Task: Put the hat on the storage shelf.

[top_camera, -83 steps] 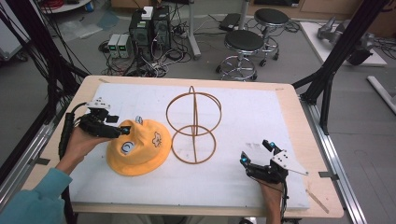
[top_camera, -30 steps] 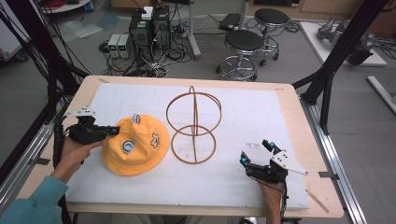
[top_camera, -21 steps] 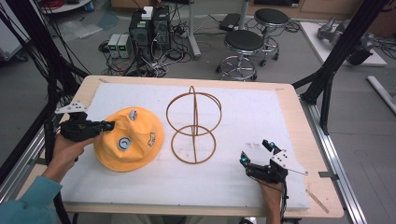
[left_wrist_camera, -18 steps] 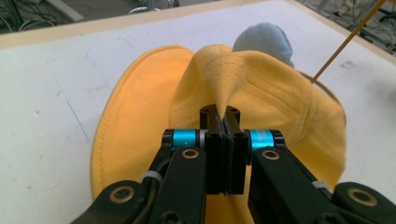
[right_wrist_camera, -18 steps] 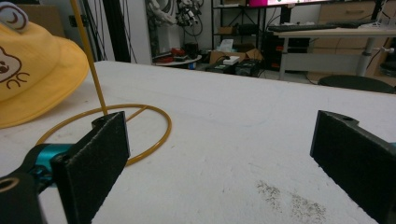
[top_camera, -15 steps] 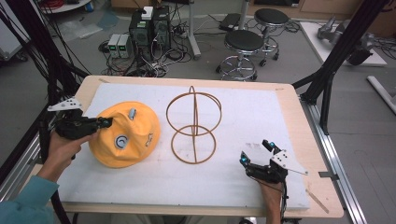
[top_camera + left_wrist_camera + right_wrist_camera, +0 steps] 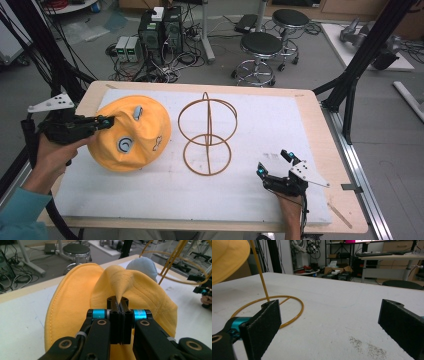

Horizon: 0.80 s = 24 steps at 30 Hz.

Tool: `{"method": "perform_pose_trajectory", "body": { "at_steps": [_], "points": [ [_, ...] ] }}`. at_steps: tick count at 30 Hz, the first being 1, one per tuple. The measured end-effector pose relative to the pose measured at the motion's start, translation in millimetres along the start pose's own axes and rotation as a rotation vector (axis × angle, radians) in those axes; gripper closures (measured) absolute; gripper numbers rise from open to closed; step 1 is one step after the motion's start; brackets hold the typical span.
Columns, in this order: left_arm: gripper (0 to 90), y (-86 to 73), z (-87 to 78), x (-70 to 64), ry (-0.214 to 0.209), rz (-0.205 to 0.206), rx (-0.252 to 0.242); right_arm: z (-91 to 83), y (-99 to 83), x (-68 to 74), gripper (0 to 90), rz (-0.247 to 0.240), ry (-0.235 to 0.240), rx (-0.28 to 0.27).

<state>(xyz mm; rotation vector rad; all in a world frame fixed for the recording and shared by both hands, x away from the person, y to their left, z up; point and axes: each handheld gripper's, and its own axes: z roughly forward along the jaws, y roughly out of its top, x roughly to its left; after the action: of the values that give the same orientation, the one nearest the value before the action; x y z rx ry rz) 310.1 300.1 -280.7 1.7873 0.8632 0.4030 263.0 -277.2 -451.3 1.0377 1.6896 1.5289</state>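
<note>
Yellow hat (image 7: 131, 134) is pinched tight in the left gripper (image 7: 103, 121) and tipped up, likely going onto the stand (image 7: 207, 134) next; the right gripper (image 7: 273, 164) rests, jaws spread.

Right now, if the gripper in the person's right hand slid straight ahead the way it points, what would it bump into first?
Probably the wire stand: its base ring lies ahead and left of the right gripper, whose jaws stand open. Depth is hard to judge, so it might pass just beside it.

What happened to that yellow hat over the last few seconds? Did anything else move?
The left tongs closed on a pinch of the hat and lifted it, tipping it up and pulling it left and toward the far edge of the table. It now hangs tilted from the shut tongs. The wire stand and the open right tongs stayed where they were.
</note>
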Motion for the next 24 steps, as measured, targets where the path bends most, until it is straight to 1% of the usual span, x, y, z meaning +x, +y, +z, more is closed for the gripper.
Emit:
{"method": "perform_pose_trajectory", "body": {
  "at_steps": [4,7,13,14,18,20,24],
  "points": [
    [88.7,12.4,-8.9,-6.8,-0.011,0.025,-0.020,0.3,0.0,0.2,3.6,-0.002,-0.003,-0.003],
    [88.7,25.5,-16.5,-12.8,-0.021,0.044,-0.047,0.2,0.0,0.3,3.6,0.003,-0.002,0.000],
    [88.7,38.5,-23.4,-17.2,-0.029,0.055,-0.071,0.5,0.1,0.0,3.6,-0.004,-0.002,-0.001],
    [88.7,39.7,-23.9,-17.2,-0.032,0.054,-0.073,0.3,0.1,0.4,3.6,0.002,-0.002,0.002],
    [88.7,43.3,-24.7,-15.8,-0.033,0.044,-0.091,0.5,0.1,0.5,3.6,-0.005,-0.003,-0.001],
    [88.7,45.5,-25.6,-15.0,-0.040,0.040,-0.093,0.6,0.1,0.4,3.6,-0.003,-0.002,0.000],
    [88.6,51.3,-27.5,-14.2,-0.052,0.018,-0.103,0.6,0.1,0.6,3.6,-0.004,-0.003,-0.002]
  ]
}}
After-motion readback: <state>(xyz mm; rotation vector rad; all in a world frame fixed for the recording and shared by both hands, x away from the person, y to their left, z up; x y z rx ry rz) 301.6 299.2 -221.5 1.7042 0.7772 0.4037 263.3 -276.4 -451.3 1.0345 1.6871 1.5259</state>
